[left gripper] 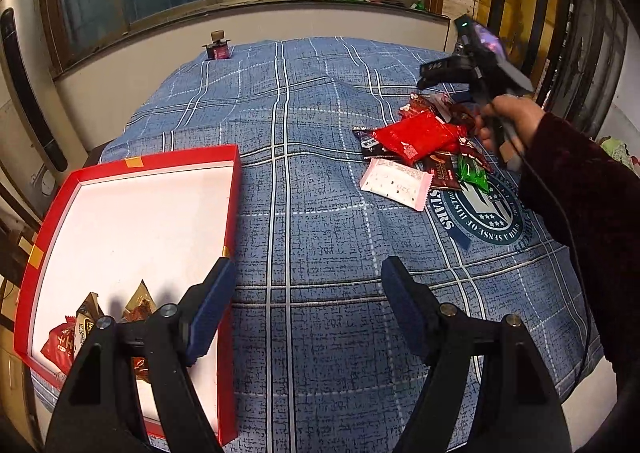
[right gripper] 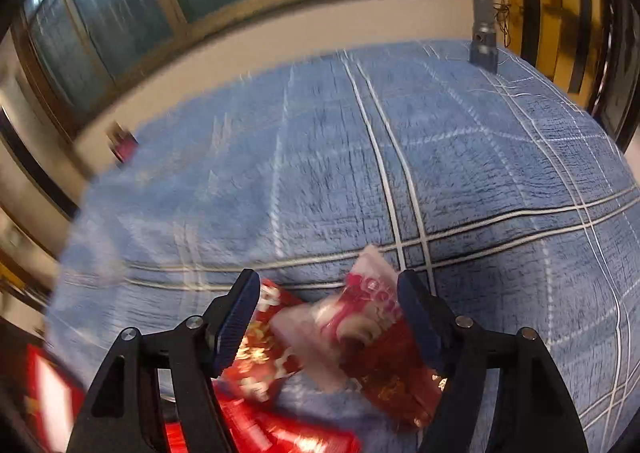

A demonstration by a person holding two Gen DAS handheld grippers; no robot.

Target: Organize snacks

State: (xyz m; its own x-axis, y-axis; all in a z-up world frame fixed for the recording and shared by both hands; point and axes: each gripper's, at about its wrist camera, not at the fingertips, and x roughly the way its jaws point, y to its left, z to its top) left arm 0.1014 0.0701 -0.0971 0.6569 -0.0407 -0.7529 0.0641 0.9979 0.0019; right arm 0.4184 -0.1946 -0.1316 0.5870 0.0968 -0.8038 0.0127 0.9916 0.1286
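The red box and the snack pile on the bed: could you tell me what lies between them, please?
In the left wrist view, only bare blue plaid bedspread separates the red box from the snack pile.

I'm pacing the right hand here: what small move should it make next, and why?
Probably close the right gripper on the pink-and-white packet. Its jaws stand open on either side of that packet at the snack pile, nothing is gripped yet, and the red box has bare floor left.
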